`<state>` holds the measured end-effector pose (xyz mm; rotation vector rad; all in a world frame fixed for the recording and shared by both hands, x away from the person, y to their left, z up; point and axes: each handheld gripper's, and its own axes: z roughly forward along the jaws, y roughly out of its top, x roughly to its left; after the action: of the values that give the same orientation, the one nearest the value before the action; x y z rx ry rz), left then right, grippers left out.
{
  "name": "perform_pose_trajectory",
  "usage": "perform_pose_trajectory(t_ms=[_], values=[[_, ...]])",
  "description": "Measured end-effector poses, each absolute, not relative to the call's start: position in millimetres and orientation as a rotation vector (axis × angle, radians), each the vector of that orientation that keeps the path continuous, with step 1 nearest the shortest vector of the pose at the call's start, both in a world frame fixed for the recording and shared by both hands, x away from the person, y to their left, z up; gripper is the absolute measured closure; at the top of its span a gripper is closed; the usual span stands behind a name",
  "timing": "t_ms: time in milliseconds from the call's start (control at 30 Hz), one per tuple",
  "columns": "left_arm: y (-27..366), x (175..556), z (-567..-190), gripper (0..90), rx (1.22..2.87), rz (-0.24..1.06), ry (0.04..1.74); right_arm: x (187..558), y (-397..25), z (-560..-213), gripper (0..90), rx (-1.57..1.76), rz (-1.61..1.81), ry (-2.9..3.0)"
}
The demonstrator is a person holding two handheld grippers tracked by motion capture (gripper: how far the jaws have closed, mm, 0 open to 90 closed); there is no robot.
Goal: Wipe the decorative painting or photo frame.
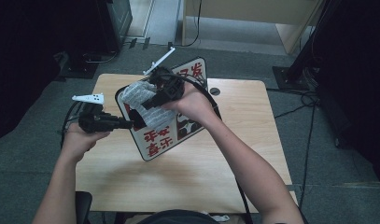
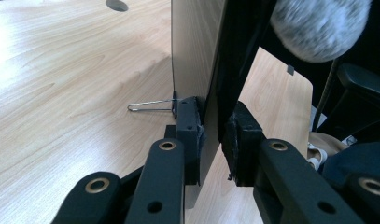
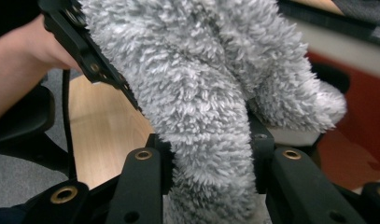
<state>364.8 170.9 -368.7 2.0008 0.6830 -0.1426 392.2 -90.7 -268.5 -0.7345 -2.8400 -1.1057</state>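
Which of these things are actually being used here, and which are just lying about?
In use:
- sign board, clamped on its edge by the left hand-held gripper
- fluffy grey cloth, pinched in the right hand-held gripper

Lying about:
- metal clip on the table

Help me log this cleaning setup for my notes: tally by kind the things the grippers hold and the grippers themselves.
Sign board, clamped at its edge by the left gripper: 1
Fluffy grey cloth, pinched by the right gripper: 1
Grippers: 2
Total: 4
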Motion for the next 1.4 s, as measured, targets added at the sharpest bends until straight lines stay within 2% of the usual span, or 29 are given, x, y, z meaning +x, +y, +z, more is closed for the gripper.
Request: perform_pose_trajectory(t_ms=[433,1400], values=[[170.8,364.7,-368.1,77.9,2.006,-0.139,0.691,388.8,-99.6,-301.3,67.0,-0.734,-1.140,-2.816],[170.2,364.3,-367.3,78.0,2.010,-0.138,0.702,381.7,-109.6,-349.8,66.9,-0.719,-1.146,-2.777]])
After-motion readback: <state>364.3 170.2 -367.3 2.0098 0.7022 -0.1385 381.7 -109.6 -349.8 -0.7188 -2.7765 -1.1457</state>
